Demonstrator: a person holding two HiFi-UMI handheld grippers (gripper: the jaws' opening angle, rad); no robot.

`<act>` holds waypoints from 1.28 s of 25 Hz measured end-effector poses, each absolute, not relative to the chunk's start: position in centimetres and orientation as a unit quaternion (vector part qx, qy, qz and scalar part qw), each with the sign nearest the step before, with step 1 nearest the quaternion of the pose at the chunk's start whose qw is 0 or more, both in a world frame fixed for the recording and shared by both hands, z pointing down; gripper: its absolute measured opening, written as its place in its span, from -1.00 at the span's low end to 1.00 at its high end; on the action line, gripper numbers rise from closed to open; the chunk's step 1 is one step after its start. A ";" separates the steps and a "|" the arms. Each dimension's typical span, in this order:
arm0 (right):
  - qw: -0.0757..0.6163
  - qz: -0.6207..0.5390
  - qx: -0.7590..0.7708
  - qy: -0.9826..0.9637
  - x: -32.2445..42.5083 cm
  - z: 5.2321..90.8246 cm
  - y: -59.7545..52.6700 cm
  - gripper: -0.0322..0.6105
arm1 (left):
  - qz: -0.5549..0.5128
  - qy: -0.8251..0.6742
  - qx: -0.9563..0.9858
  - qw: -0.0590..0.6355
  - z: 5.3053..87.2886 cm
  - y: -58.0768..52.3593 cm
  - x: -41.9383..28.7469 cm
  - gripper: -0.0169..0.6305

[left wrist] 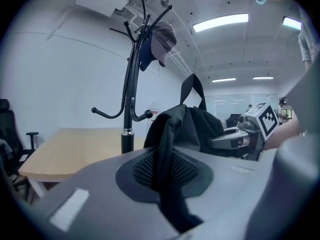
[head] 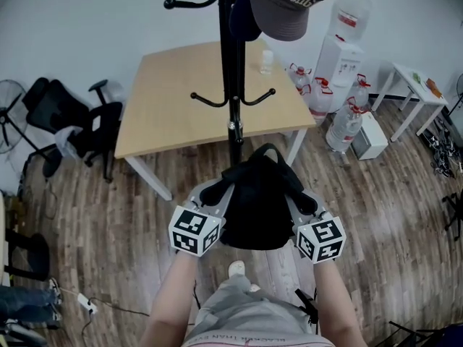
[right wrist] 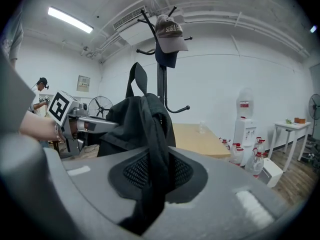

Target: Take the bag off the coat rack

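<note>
Bag [head: 255,204], black, soft, crumpled, loop handle upright

i see the bag [head: 253,201]: black, soft fabric, slumped, off the hooks of the coat rack [head: 233,85]. it hangs in the air just in front of the rack's pole, on my side, lower than the lower pair of hooks. its top loop stands upright. left gripper [head: 214,192] is clamped on a fold at one side, right gripper [head: 302,197] on the other. the rack is black and upright, one pole with curved hooks.
</note>
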State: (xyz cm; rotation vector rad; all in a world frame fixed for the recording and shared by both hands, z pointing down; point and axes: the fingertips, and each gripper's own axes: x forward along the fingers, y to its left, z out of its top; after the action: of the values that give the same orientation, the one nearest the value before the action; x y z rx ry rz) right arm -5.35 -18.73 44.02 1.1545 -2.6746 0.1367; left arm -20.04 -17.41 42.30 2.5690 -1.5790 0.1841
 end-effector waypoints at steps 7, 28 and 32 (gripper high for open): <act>0.108 0.033 0.440 -0.891 -1.3 42.4 -18.4 -0.73 | 0.056 -0.484 0.872 0.049 40.9 -18.3 -16.0 -0.76; 0.087 -0.001 0.555 -0.827 9.5 37.0 -19.6 -0.73 | 0.035 -0.390 0.920 -0.012 35.0 -23.3 -4.8 -0.76; 0.085 -0.011 0.572 -0.816 11.2 35.9 -19.5 -0.73 | 0.026 -0.373 0.927 -0.023 33.8 -23.7 -2.9 -0.76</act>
State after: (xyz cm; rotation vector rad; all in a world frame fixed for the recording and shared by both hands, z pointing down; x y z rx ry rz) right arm 11.18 -19.49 35.90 1.7049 -2.4334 -0.0337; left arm -2.94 -23.69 33.83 2.9558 -1.1883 0.0839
